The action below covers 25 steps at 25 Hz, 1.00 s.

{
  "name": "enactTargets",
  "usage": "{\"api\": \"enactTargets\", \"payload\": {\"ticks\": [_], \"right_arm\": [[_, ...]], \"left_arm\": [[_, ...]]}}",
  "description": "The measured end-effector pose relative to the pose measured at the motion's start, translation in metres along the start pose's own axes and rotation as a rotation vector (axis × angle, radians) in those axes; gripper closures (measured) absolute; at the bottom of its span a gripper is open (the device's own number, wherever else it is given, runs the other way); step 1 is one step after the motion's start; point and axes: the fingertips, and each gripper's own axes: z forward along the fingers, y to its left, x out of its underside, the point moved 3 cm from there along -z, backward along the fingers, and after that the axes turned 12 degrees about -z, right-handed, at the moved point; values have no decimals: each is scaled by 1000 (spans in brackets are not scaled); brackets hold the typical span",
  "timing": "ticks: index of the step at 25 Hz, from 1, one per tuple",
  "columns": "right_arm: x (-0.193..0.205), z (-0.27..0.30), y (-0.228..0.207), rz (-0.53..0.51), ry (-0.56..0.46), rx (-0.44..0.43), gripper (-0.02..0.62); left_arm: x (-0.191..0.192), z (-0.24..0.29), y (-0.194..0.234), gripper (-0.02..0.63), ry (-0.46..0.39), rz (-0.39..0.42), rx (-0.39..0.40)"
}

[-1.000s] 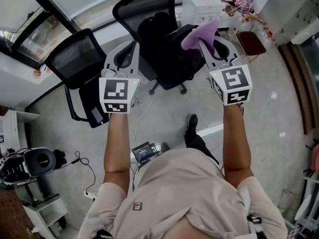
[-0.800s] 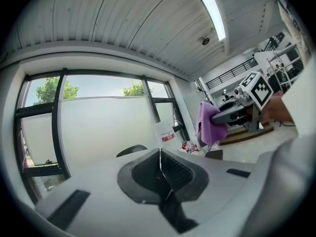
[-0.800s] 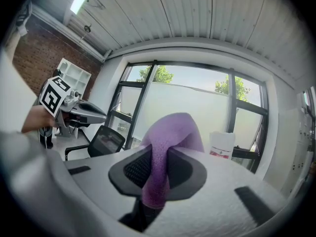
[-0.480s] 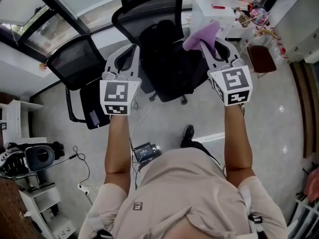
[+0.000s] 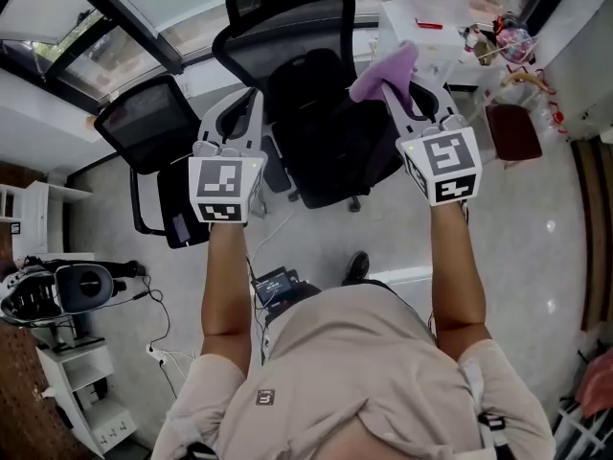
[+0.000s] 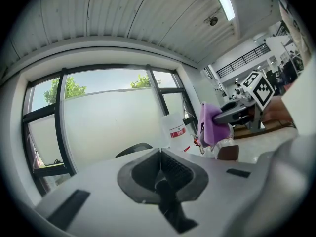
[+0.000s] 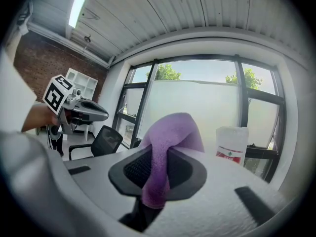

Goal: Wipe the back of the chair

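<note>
- The left gripper [image 5: 248, 103] hangs as before, jaws pressed together on nothing.
- The black mesh office chair [image 5: 305, 94] has drawn nearer and now sits between both grippers. Its mesh back [image 5: 284, 38] is beyond the seat, apparently untouched.
- The right gripper [image 5: 395, 92] still pinches the purple cloth [image 5: 388, 65], so wiping looks imminent.

The chair [image 5: 287, 29] stands between left tool [image 5: 252, 99] and right tool [image 5: 396, 90], cloth [image 5: 385, 68] in the latter.

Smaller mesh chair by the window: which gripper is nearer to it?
Left. The left gripper, jaws shut and empty, is just beside the smaller mesh chair; the right gripper, shut on the purple cloth, is farther off, across the big black chair.
</note>
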Motion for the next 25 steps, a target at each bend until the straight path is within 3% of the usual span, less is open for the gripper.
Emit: {"api": "enactTargets", "payload": {"ticks": [7,25], "right_arm": [[7,22,-14,10,-18,-27,546],[10,108,-17,-3,64,-6,546]], "left_arm": [[0,20,7,595,13,-8,-32],[31,92,95,595,15,-64,-1]]}}
